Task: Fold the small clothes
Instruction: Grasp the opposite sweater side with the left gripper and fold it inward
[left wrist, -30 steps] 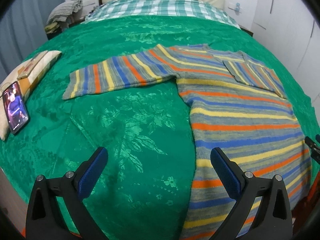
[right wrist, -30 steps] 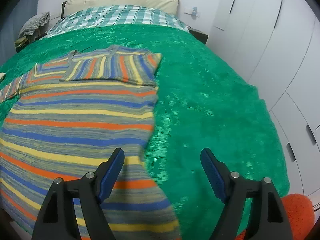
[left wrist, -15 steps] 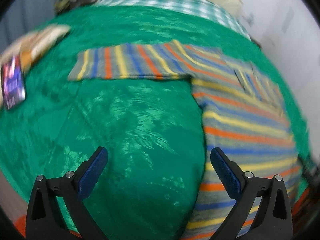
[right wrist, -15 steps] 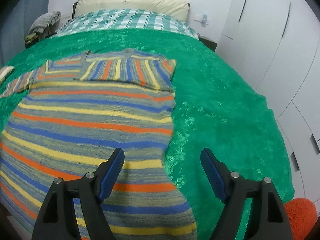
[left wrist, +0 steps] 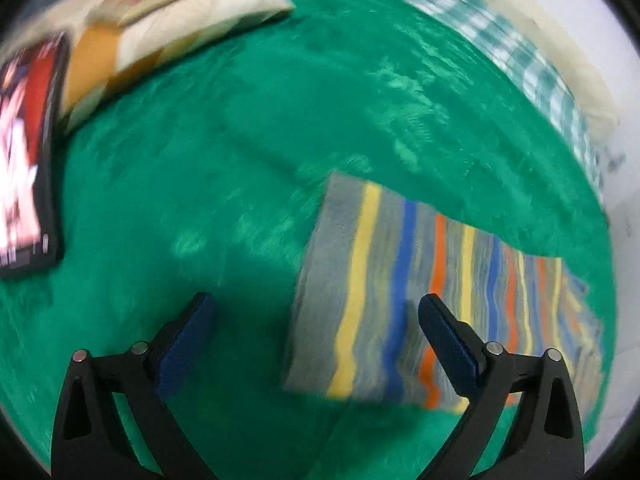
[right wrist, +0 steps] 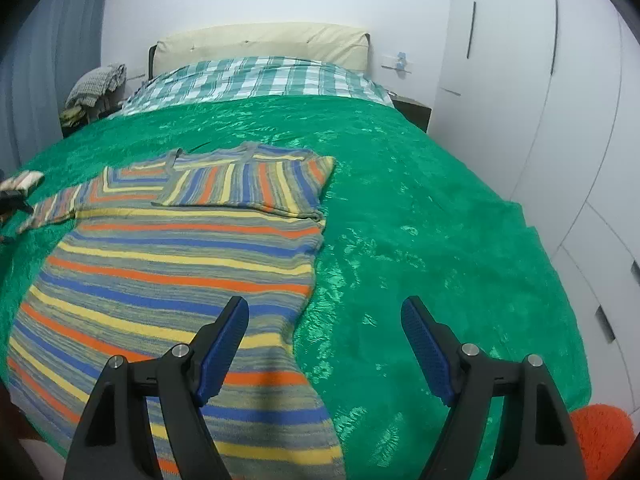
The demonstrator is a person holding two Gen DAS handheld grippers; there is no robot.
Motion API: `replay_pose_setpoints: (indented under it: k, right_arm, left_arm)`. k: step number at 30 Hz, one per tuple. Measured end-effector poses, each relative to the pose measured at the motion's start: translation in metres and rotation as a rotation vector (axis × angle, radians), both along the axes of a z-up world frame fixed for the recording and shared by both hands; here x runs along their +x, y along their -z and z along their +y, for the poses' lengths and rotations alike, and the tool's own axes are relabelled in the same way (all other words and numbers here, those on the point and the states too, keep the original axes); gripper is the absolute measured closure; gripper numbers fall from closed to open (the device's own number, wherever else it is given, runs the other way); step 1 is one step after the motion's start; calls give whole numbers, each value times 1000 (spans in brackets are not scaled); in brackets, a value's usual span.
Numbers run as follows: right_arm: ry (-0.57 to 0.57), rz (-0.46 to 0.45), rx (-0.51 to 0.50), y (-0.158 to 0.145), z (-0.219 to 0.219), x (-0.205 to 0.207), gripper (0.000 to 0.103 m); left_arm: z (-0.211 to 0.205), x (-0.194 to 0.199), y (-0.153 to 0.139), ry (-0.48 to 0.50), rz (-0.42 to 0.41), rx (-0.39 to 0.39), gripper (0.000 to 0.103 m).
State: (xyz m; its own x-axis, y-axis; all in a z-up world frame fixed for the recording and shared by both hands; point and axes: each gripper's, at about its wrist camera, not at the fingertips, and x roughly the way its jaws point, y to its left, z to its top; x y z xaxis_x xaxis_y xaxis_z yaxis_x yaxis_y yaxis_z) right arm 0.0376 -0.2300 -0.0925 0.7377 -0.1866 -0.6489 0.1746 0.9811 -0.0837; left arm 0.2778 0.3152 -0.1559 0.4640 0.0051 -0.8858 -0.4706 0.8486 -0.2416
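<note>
The left gripper (left wrist: 314, 338) hangs over the sweater's (right wrist: 168, 264) sleeve cuff (left wrist: 320, 300), its jaws apart though just narrowing, gripping nothing. The right gripper (right wrist: 324, 340) hovers open-jawed above the sweater's side edge. The sweater lies flat on the green bedspread (right wrist: 420, 220); a phone (left wrist: 28, 160) lies beyond the cuff.

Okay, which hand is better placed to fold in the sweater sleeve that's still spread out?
Left. The left gripper hangs over the cuff of the striped knitted sweater's outstretched sleeve, open, its fingers just closing in. The right gripper sits open at the hem on the opposite side, by the already folded sleeve.
</note>
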Motion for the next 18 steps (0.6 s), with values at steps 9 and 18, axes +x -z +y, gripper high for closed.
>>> replay_pose_setpoints:
  k: [9,18]
  right_arm:
    - [72,-24,107,-7,-32,-9,25]
    - [94,-19,201,-4,-48,-11,24]
  left_arm:
    - [-107,32,-108,315,-164,194,100]
    - [-346,16,-191,857,-403,308,95]
